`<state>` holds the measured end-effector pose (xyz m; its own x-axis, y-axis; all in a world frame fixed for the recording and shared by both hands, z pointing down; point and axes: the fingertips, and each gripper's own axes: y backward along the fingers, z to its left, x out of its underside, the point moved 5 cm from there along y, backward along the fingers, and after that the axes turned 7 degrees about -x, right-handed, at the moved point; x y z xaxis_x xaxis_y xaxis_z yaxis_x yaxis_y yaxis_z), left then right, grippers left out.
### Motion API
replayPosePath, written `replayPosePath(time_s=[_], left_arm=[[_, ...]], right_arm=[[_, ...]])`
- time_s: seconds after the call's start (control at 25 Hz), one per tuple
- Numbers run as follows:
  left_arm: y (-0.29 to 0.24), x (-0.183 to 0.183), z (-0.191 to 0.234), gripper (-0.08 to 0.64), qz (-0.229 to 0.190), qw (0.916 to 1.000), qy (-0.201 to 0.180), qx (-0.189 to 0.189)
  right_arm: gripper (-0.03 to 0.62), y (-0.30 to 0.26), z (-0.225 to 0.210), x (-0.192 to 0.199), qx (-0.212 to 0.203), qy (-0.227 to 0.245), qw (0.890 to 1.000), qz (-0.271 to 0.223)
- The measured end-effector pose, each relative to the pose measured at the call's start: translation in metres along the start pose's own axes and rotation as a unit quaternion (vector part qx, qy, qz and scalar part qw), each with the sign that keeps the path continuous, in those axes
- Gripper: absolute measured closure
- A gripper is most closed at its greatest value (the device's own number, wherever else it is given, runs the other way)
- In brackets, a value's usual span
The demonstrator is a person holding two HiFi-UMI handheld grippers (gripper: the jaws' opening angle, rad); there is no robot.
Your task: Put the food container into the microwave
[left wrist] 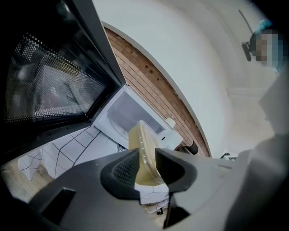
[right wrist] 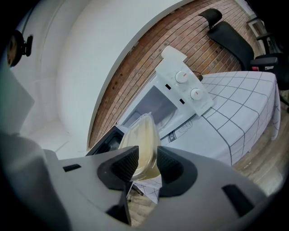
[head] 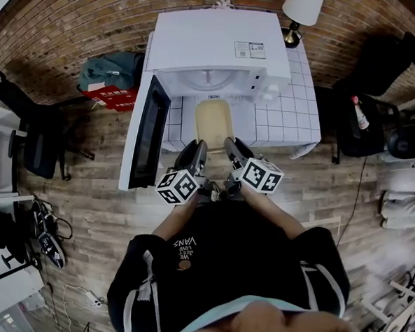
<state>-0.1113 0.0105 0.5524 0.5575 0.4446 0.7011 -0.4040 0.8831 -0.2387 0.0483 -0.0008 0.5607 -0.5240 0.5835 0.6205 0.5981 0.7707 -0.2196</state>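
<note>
A pale yellow, clear-lidded food container [head: 213, 123] hangs above the table's near edge, in front of the white microwave [head: 213, 50]. My left gripper [head: 198, 152] is shut on its near-left rim, and my right gripper [head: 231, 148] is shut on its near-right rim. The left gripper view shows the container [left wrist: 143, 149] edge-on between the pads, with the open oven cavity [left wrist: 128, 115] beyond. In the right gripper view the container [right wrist: 143, 144] is pinched the same way, below the microwave's two knobs [right wrist: 181, 77]. The microwave door [head: 145, 131] stands swung open to the left.
The microwave sits on a table under a white grid-pattern cloth [head: 284, 117]. A lamp [head: 299, 13] stands at the back right. A dark chair [head: 369, 101] is to the right and a red bag [head: 114, 93] lies on the wooden floor to the left.
</note>
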Motion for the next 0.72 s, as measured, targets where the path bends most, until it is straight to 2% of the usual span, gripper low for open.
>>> replayPosePath(time_s=[0.28,0.72], left_arm=[[-0.017,-0.003,0.006,0.445,0.02,0.9998,-0.005,0.006],[-0.056,-0.017,0.016,0.446,0.026,0.9996,-0.003,-0.006]], right_arm=[[0.483,-0.012,-0.008,-0.004,0.011,-0.011,1.0,-0.008],[0.483,-0.047,-0.023,-0.025,0.01,-0.019,1.0,0.004]])
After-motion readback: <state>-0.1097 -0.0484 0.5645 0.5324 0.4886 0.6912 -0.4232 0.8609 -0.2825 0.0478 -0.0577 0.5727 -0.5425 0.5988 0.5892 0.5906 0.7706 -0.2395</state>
